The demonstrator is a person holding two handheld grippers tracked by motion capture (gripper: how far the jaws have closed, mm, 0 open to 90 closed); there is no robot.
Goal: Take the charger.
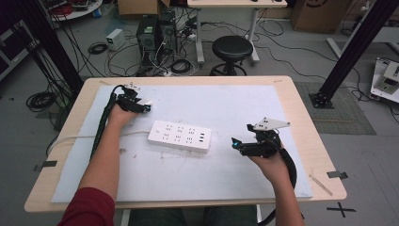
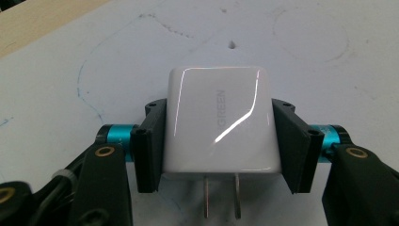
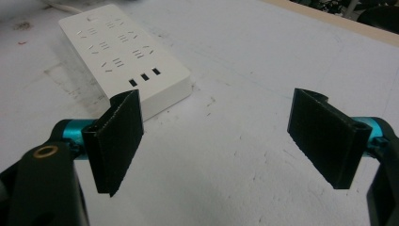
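Between the jaws of our left claw [image 2: 219, 141] sits a glossy white charger [image 2: 219, 120], clamped on its two side faces, with its two flat prongs [image 2: 221, 195] pointing back toward the camera and the lettered face up. Seen from the high view, that left claw [image 1: 141, 107] holds the charger just off the power strip's far left corner, above the pale mat [image 1: 235, 106] that covers the bench [image 1: 301, 113]. Our power strip [image 1: 179, 136] lies flat near the mat's middle, sockets up, its cord running away to the left. Our right claw [image 1: 240, 145] hangs just to the right of the strip with its jaws spread wide and nothing between them; in the right gripper view the strip [image 3: 124, 59] lies ahead and to the left of the open right claw [image 3: 226, 136]. We judge the step in hand to be plugging the charger into the strip. To do it well, we likely need to turn the left wrist so the prongs face down, line them up with a two-slot socket, and keep the grip square so the smooth body does not slide. We think the free right claw is best used to pin the strip's near end, since a light strip could skid on the mat when we press.
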